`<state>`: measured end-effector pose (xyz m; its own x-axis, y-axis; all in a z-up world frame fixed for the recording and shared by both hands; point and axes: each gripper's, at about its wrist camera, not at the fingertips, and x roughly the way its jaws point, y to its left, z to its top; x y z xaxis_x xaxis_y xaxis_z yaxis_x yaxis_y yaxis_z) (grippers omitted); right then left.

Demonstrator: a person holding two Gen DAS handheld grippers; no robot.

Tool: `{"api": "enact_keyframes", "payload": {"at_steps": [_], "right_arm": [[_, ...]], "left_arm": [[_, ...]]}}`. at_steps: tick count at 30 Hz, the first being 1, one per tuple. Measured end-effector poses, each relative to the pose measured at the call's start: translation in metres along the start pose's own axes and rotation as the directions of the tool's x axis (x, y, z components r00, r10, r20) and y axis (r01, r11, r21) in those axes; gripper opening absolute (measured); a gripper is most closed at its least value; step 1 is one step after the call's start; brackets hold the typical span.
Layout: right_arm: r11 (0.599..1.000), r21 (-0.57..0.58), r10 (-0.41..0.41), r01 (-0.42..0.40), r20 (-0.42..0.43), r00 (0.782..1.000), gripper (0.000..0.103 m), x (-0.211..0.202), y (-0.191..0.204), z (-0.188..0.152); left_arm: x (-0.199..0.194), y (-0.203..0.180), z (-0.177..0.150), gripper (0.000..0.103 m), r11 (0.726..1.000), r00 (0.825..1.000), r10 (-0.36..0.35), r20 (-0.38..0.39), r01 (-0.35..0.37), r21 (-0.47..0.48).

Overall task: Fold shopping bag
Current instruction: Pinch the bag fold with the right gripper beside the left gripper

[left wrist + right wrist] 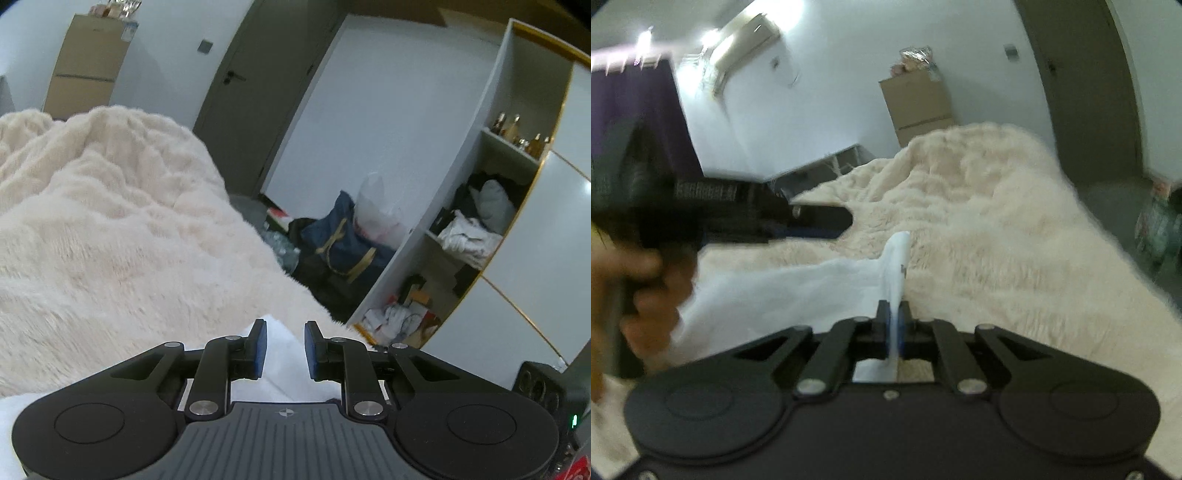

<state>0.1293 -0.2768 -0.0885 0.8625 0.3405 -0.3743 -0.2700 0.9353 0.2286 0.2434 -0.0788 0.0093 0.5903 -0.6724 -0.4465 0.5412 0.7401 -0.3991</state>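
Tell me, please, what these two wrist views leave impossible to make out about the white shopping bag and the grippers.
- Thin white shopping bag: right wrist view, motion blur; folds and handles unreadable.
- The bag's near part: left wrist view, hidden under the left gripper, so contact with its pads is unclear.
- The hand gripping the left gripper's black handle: right wrist view, blurred, cut by the frame's left edge.
- Right gripper: shut on a bag strip; how much lies between the pads is hidden.

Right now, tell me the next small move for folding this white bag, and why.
Probably carry the right hand-held gripper across the bag to lay the pinched strip over. Its jaws are shut on a white strip, while the left hand-held gripper stands open over the bag on the fluffy blanket.
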Motion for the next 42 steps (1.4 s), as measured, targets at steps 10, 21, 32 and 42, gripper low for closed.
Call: {"api": "enact_keyframes", "payload": {"at_steps": [10,21,32,42], "right_arm": [[0.915,-0.370,-0.144,0.162,0.075,0.987,0.004,0.005,0.077,-0.013],[0.886,-0.403,-0.195,0.231,0.128,0.972,0.004,0.006,0.091,-0.016],[0.849,-0.478,-0.192,0.226,0.121,0.974,0.004,0.017,0.106,-0.030],[0.837,-0.481,-0.220,0.260,0.140,0.965,0.004,0.022,0.103,-0.032]], "left_arm": [[0.002,-0.004,-0.009,0.019,0.997,0.999,0.022,-0.023,-0.021,0.072],[-0.002,0.017,-0.003,0.021,0.999,0.996,0.047,-0.073,-0.046,0.026],[0.032,0.015,-0.002,0.003,0.984,0.982,0.170,-0.079,-0.165,0.062],[0.017,0.025,-0.004,0.061,0.993,0.984,0.078,-0.159,-0.092,-0.078]]}}
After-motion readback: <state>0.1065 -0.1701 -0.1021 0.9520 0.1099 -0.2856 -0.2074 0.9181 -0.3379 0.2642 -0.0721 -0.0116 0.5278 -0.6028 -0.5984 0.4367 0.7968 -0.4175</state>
